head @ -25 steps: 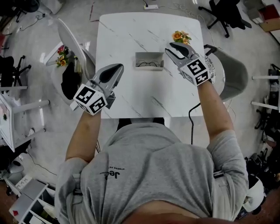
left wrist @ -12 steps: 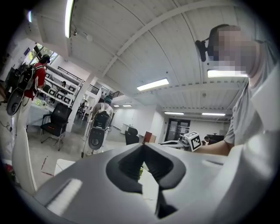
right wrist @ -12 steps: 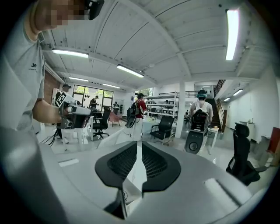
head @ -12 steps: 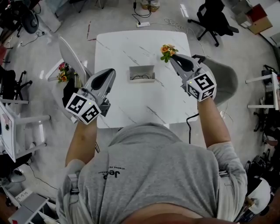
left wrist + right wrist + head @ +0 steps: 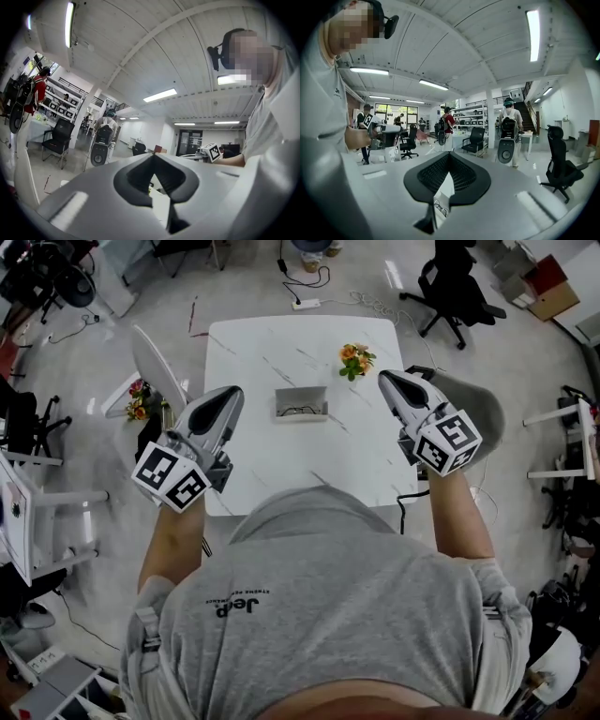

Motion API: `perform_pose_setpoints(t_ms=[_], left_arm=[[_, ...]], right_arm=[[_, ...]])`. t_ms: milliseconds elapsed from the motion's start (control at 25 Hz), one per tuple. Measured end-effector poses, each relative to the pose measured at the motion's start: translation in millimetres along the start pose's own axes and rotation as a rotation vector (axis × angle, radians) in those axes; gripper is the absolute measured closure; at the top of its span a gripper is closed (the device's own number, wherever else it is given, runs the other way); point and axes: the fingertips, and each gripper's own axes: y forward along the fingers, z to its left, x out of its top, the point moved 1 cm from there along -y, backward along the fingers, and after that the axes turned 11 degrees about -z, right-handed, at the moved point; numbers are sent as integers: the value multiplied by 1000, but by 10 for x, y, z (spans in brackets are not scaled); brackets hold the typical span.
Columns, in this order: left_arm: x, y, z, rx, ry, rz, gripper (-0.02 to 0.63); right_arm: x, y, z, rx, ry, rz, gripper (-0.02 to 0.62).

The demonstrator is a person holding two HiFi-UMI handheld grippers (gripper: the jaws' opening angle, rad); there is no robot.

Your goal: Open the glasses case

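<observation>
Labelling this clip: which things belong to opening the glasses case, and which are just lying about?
Job: glasses case, left gripper, right gripper (jaws just closed, empty).
Lying about: orange flower bunch, second flower bunch, black office chair.

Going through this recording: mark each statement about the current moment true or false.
1. The glasses case lies open on the table. True.
2. The right gripper grips the case. False: its jaws are shut on nothing, clear of the case.
3. Glasses lie inside the case. True.
4. The flowers stand left of the case. False: they stand to its right.
</observation>
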Motion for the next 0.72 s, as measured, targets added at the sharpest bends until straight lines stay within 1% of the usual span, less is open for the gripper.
perform_pose_setpoints(t_ms=[160,440,720], left_arm=[[49,-13,-41,12,13,-7,549],[42,-59,-66,32,21,-2,551],[23,-79,-48,43,20,4,551]], right_arm=[[66,-119,-12,-5,35,-17,592],[-25,-192,-39,-16,84,-20,592],[-2,-111,-14,8,89,-34,592]])
